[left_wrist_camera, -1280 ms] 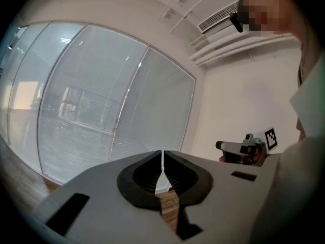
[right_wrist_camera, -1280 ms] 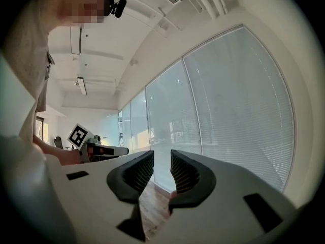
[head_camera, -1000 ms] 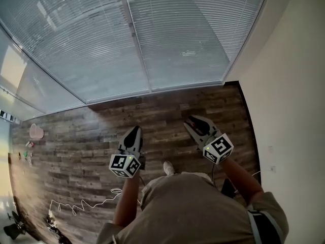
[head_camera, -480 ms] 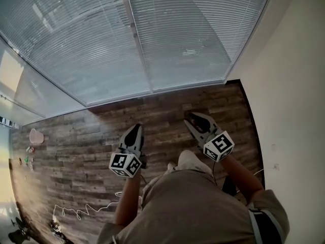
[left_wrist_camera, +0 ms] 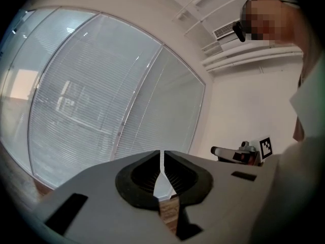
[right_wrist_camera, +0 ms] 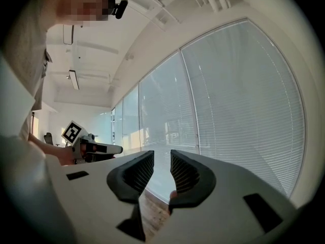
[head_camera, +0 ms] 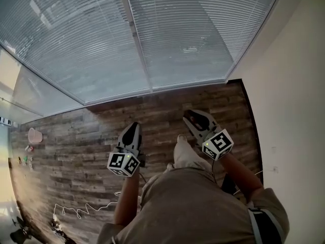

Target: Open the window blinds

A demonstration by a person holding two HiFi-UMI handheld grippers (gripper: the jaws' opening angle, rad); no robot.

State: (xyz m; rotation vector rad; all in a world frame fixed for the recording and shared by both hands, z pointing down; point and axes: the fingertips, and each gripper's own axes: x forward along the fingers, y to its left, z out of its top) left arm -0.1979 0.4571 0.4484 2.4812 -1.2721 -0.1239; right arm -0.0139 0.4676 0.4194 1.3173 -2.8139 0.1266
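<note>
Bare floor (head_camera: 71, 136) lies between us and the window blinds (head_camera: 193, 39) at 12 o'clock, a wall (head_camera: 297, 95) edging 3; slats run sideways. Left hand-held gripper (head_camera: 134, 127) pressed together, right hand-held gripper (head_camera: 190, 117) slightly spread, empty

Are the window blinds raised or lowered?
Lowered. The window blinds hang across both panes, their slats reaching the bottom of the window just above the wood floor.

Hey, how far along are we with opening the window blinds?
Done: nothing yet; the blinds hang fully down, slats covering both panes. In hand: nothing; the left gripper is shut and empty, the right gripper slightly open and empty, both held over the wood floor, short of the blinds. Remaining: reach them and open them.
</note>
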